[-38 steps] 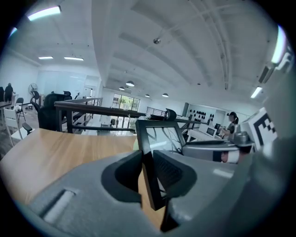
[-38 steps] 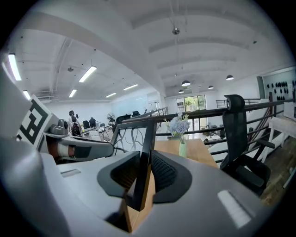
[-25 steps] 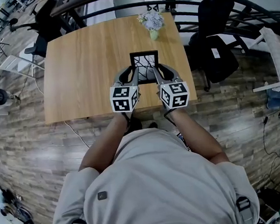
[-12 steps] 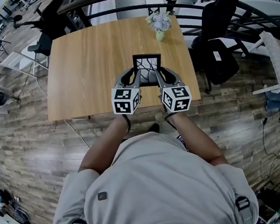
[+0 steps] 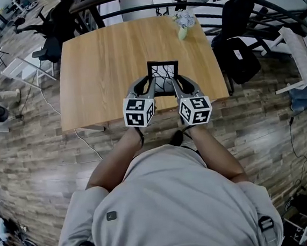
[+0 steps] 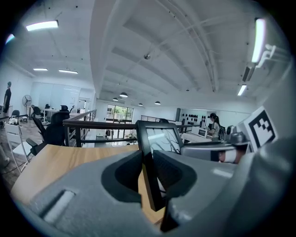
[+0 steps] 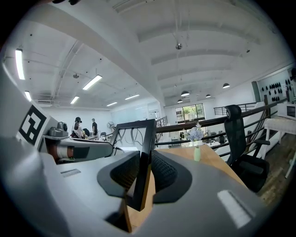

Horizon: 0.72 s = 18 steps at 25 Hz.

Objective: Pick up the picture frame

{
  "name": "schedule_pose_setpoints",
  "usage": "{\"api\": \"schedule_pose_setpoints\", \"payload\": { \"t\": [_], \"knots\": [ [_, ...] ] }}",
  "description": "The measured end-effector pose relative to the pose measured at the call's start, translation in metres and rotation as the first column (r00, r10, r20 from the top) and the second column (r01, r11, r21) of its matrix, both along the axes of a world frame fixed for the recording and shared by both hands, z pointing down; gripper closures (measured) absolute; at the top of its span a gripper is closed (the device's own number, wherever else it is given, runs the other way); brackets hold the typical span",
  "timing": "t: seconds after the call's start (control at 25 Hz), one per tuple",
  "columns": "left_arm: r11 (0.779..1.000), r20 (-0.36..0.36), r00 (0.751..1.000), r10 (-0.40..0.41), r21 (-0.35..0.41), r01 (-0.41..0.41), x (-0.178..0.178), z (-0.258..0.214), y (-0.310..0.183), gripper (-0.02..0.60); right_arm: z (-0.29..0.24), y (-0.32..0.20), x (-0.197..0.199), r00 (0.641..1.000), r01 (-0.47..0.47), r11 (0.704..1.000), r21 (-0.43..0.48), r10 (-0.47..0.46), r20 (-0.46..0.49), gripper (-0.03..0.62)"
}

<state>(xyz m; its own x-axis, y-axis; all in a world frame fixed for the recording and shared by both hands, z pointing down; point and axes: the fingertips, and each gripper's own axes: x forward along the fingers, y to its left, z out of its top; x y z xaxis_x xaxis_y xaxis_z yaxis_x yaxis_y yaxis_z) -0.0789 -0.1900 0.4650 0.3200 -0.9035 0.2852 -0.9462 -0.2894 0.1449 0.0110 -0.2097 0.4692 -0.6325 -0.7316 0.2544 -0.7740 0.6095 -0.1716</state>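
Observation:
The picture frame [image 5: 163, 76] is black with a branch drawing and stands upright between my two grippers, over the near part of the wooden table [image 5: 105, 65]. My left gripper [image 5: 151, 84] is shut on its left side bar. In the left gripper view that bar of the frame [image 6: 159, 139] runs between the pads of the left gripper [image 6: 148, 169]. My right gripper [image 5: 177, 82] is shut on the right side bar. The right gripper view shows the frame [image 7: 136, 132] edge-on, clamped between the pads of the right gripper [image 7: 142, 178]. The frame's lower edge appears to hang just above the tabletop.
A small vase of pale flowers [image 5: 183, 26] stands at the table's far right corner, also visible as the vase [image 7: 196, 147] in the right gripper view. A black office chair [image 5: 238, 41] sits to the right of the table. Dark railings run behind the table.
Both grippers, still shut on the frame, have come back together toward the table's near edge. The table and vase have slid right and away in the head view.

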Motion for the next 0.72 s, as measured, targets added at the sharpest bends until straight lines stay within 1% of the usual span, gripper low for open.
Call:
{"api": "schedule_pose_setpoints", "payload": {
  "t": [0.16,0.36,0.56,0.72],
  "knots": [
    [0.999,0.004,1.000,0.031,0.012,-0.031,-0.017,-0.002,0.026,0.502,-0.001,0.029,-0.016,1.000,-0.028,1.000,0.012,0.028,0.011,0.503],
    [0.997,0.015,0.997,0.081,0.017,-0.082,-0.028,-0.001,0.060,0.502,0.001,0.067,-0.028,0.997,-0.074,0.997,0.019,0.074,0.021,0.503],
    [0.991,0.013,0.991,0.134,0.010,-0.134,-0.032,0.007,0.089,0.502,0.008,0.102,-0.030,0.993,-0.119,0.993,0.010,0.119,0.023,0.502],
    [0.987,-0.009,0.987,0.158,0.011,-0.157,-0.030,0.004,0.112,0.502,0.004,0.125,-0.028,0.991,-0.135,0.991,0.012,0.135,0.015,0.503]
  ]
}}
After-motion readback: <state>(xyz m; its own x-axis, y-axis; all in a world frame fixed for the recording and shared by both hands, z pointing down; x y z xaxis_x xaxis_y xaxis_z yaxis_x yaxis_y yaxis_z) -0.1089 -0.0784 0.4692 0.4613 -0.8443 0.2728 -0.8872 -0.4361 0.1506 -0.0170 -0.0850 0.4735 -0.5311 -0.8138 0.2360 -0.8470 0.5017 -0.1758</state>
